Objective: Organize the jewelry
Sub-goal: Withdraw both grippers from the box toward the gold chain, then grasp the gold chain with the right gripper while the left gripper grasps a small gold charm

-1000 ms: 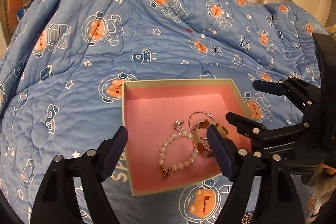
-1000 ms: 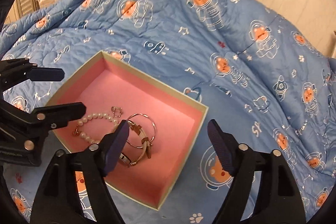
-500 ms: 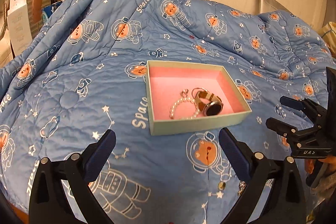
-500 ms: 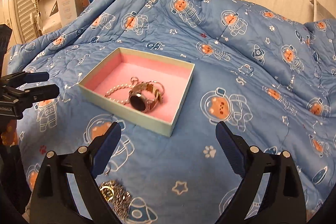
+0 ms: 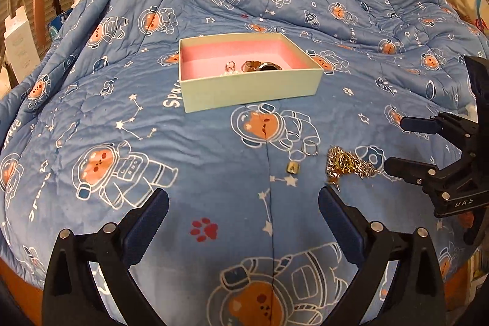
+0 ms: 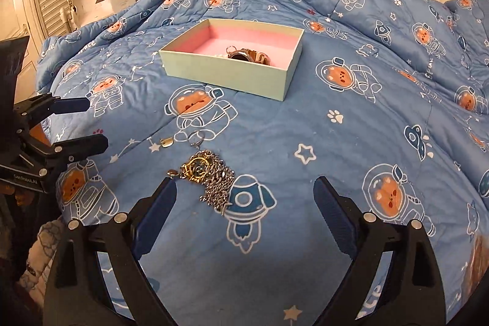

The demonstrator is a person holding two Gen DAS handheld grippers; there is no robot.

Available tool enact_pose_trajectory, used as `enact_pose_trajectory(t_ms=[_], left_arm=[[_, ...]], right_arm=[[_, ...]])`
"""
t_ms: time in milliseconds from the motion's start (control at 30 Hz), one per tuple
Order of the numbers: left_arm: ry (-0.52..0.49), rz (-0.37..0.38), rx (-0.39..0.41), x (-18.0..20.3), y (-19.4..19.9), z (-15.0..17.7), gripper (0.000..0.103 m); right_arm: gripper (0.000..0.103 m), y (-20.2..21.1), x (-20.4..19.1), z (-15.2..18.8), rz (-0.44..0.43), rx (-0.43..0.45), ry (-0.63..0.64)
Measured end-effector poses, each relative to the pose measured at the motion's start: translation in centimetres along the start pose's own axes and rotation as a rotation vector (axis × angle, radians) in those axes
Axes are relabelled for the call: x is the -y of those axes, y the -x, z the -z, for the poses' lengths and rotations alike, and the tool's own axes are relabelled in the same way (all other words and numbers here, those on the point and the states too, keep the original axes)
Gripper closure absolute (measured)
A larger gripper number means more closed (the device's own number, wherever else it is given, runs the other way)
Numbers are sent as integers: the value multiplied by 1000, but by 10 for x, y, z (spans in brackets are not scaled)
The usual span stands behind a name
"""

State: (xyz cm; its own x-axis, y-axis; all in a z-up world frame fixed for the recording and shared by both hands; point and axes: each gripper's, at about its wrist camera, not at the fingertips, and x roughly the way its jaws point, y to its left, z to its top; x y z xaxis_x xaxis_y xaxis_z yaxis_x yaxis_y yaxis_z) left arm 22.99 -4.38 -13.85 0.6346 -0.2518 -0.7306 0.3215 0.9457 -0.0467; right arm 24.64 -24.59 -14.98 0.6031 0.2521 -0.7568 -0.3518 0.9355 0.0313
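Chain pile point(image 6: 211, 179) lay loose near quilt point(image 6: 336, 142) front edge: limp, slippery, tangle-prone; pinch bunched middle. Left gripper point(image 5: 243, 214), right gripper point(image 6: 244, 197) both wide, empty. Box point(image 6: 226, 72) beyond.

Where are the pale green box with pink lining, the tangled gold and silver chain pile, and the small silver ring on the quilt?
pale green box with pink lining point(image 5: 250, 90), left wrist view, near outer wall.
tangled gold and silver chain pile point(image 6: 211, 176), right wrist view, middle of the heap.
small silver ring point(image 5: 310, 147), left wrist view, on the hoop.
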Motion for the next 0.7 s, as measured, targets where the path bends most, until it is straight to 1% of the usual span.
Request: enact_pose_trajectory(t_ms=[67,200,233,367,500,533,600,633,667,700], left_arm=[[7,7,-3,6,1,7,7],[3,8,-12,16,-3,17,7],[-4,7,-16,19,-4,18,7],[-22,19,-18,26,-5,18,14],[-32,15,-31,28,-9,16,23],[-28,20,-35,27,-11,15,24],[-20,26,-41,25,-13,14,29],[-16,28,-44,24,-14,13,30],[-14,30,-46,24,-15,12,31],[-14,31,-47,23,-16,11,31]], right_arm=[[26,-3,-4,4,-6,-13,15],[34,-12,-12,7,3,-29,51],[38,-15,-12,7,5,-34,58],[50,-30,-13,8,22,-67,72],[56,-42,-12,6,20,-83,82],[59,-44,-12,5,14,-84,85],[70,-45,-12,4,-8,-81,88],[77,-45,-13,4,-17,-80,90],[81,-44,-12,5,-22,-79,89],[82,-44,-11,4,-25,-79,85]])
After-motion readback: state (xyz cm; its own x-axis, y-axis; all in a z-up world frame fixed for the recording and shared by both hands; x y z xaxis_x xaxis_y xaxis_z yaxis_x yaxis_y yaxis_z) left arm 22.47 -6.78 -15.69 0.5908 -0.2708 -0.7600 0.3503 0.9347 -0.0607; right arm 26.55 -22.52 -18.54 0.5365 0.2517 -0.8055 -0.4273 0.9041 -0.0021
